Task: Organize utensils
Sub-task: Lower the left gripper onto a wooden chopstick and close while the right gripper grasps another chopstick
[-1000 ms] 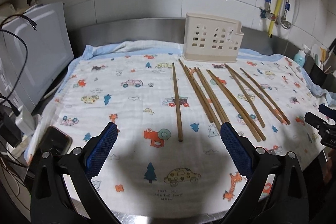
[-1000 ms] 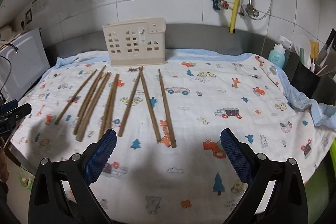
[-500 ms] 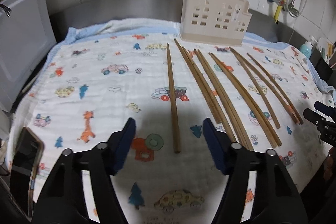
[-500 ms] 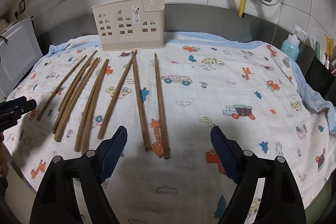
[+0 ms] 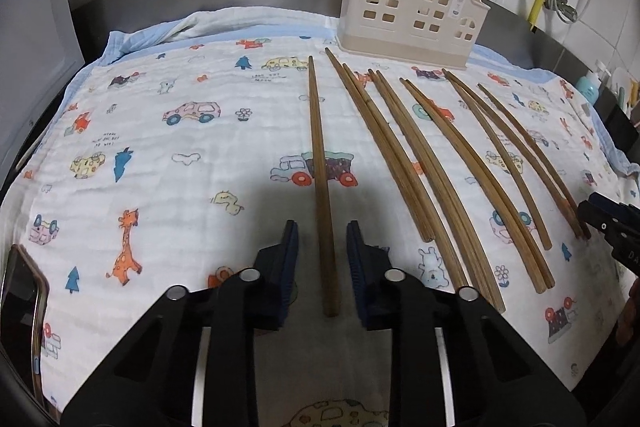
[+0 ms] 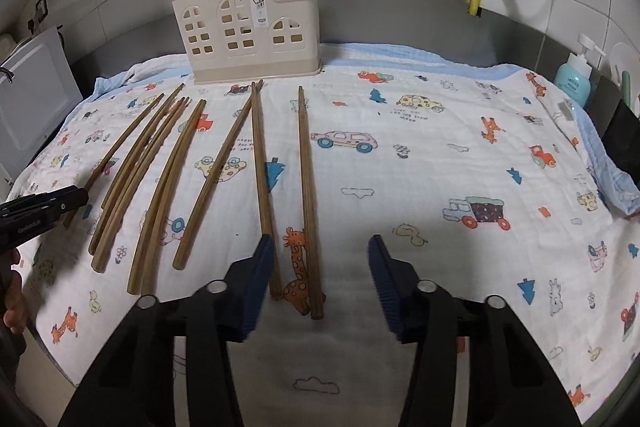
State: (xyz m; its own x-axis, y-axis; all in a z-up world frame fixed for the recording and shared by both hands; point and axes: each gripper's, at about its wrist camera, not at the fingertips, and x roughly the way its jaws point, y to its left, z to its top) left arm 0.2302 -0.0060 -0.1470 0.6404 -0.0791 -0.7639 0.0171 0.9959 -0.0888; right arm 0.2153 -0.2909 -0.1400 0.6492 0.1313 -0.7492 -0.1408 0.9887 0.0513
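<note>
Lying at the far left edge of the bench, a dark phone (image 5: 22, 291) sits half off the printed cloth (image 5: 168, 155), next to a white appliance (image 5: 32, 39) against the wall. The left tool (image 5: 322, 239) is low over the cloth with its jaws closing; the leftmost chopstick (image 5: 320, 183) runs between its blue pads (image 5: 290, 259) with a gap on either side, so nothing is gripped yet. To its right the other chopsticks (image 5: 432, 163) lie fanned across the cloth, some touching in pairs, their far tips near the cream utensil holder (image 5: 412, 7). That holder stands upright at the back; through its window cut-outs I cannot tell whether anything is inside. The right tool (image 6: 320, 259) is also closing, with the rightmost chopstick (image 6: 308, 195) between its pads (image 6: 380, 271) but untouched, and the neighbouring stick just beside its left pad. Further right stand a teal pump bottle (image 6: 576, 75) and a black container (image 6: 618, 135) at the bench's edge.
</note>
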